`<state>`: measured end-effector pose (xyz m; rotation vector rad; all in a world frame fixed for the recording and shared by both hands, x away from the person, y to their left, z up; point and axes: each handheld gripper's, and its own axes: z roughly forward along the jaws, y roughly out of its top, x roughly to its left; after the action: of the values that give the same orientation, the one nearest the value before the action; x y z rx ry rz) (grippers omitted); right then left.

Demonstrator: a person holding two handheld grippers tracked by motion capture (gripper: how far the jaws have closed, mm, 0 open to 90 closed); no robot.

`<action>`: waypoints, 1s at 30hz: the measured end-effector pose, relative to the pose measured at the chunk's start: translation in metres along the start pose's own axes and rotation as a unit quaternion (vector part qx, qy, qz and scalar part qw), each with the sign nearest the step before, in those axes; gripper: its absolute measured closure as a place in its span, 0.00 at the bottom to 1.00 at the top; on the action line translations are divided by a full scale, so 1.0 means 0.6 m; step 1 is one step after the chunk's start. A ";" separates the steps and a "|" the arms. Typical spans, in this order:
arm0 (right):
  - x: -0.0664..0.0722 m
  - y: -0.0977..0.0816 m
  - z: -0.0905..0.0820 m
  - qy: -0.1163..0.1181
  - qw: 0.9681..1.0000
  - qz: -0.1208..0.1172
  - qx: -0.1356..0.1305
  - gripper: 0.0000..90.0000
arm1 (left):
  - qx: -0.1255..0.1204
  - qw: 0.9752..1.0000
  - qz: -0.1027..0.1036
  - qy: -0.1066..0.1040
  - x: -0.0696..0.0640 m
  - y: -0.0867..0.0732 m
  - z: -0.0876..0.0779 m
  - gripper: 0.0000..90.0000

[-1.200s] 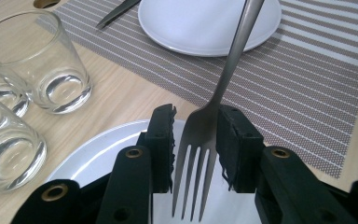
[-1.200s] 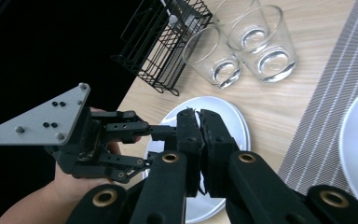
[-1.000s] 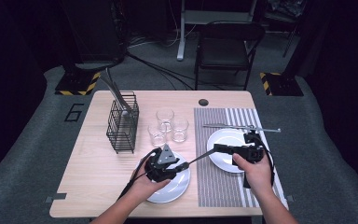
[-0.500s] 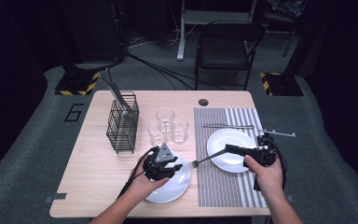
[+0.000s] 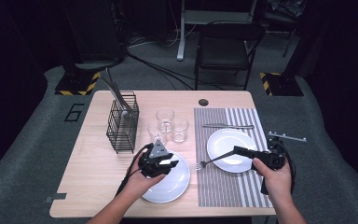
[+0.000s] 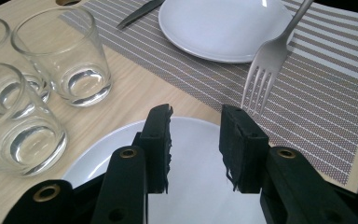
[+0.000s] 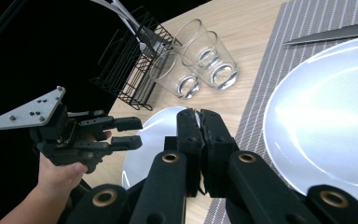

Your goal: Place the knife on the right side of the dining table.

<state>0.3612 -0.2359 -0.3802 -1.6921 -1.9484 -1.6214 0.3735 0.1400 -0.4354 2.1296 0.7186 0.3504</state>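
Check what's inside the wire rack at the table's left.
The rack holds several metal utensils, handles leaning up and out to the left. Their lower ends are hidden behind the wires, so neither count nor type can be told. In the right gripper view the rack is too dark.

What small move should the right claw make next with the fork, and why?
Probably lower it. The right claw is shut on the fork, whose tines hang above the striped mat, between the two plates. The left claw is open over the near plate, clear of the fork.
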 end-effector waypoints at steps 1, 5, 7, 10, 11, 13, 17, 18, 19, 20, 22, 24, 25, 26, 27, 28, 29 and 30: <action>-0.001 0.000 -0.003 -0.001 1.000 0.002 -0.001 0.97 | -0.001 1.000 0.000 0.001 0.002 0.000 -0.001 0.70; -0.009 0.000 -0.014 -0.006 1.000 0.008 -0.009 0.97 | 0.001 1.000 -0.006 0.004 0.010 -0.001 -0.006 0.70; -0.012 -0.001 -0.018 -0.008 1.000 0.012 -0.010 0.97 | -0.004 1.000 -0.013 0.006 0.012 -0.001 -0.007 0.70; -0.018 -0.004 -0.022 -0.012 1.000 0.014 -0.012 0.97 | -0.006 1.000 -0.016 0.008 0.017 -0.002 -0.010 0.69; -0.021 -0.005 -0.024 -0.015 1.000 0.013 -0.012 0.97 | -0.007 1.000 -0.018 0.008 0.018 -0.002 -0.010 0.69; -0.026 -0.007 -0.026 -0.015 1.000 0.015 -0.013 0.97 | -0.006 1.000 -0.018 0.009 0.021 -0.002 -0.012 0.68; -0.039 -0.013 -0.032 -0.021 0.999 0.025 -0.018 0.97 | -0.012 1.000 -0.025 0.013 0.024 -0.003 -0.015 0.68; -0.041 -0.014 -0.033 -0.022 0.999 0.027 -0.018 0.97 | -0.009 1.000 -0.024 0.010 0.026 -0.003 -0.016 0.68; -0.045 -0.016 -0.035 -0.023 0.999 0.028 -0.019 0.97 | -0.009 1.000 -0.025 0.010 0.026 -0.003 -0.016 0.67; -0.048 -0.018 -0.036 -0.025 0.999 0.031 -0.019 0.97 | -0.010 1.000 -0.025 0.012 0.027 -0.003 -0.016 0.67; -0.054 -0.022 -0.037 -0.026 0.999 0.034 -0.020 0.97 | -0.011 1.000 -0.027 0.013 0.027 -0.004 -0.016 0.66; -0.059 -0.027 -0.038 -0.026 0.999 0.040 -0.020 0.97 | -0.013 0.999 -0.031 0.014 0.027 -0.004 -0.016 0.65; -0.063 -0.031 -0.039 -0.026 0.999 0.043 -0.021 0.97 | -0.014 0.999 -0.031 0.014 0.028 -0.004 -0.016 0.65; -0.066 -0.034 -0.039 -0.026 0.998 0.046 -0.021 0.97 | -0.015 0.999 -0.031 0.015 0.028 -0.004 -0.016 0.65; -0.068 -0.036 -0.038 -0.026 0.998 0.048 -0.021 0.97 | -0.014 0.999 -0.031 0.015 0.028 -0.004 -0.016 0.64; -0.070 -0.039 -0.038 -0.026 0.998 0.051 -0.021 0.97 | -0.014 0.999 -0.032 0.014 0.028 -0.004 -0.016 0.64; -0.074 -0.043 -0.037 -0.026 0.998 0.053 -0.020 0.97 | -0.013 0.999 -0.031 0.016 0.028 -0.004 -0.016 0.64; -0.076 -0.046 -0.037 -0.027 0.998 0.056 -0.019 0.97 | -0.014 0.999 -0.031 0.015 0.028 -0.004 -0.016 0.63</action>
<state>0.3463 -0.2773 -0.4177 -1.8414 -1.8208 -1.6005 0.3815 0.1573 -0.4318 2.0754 0.7915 0.3572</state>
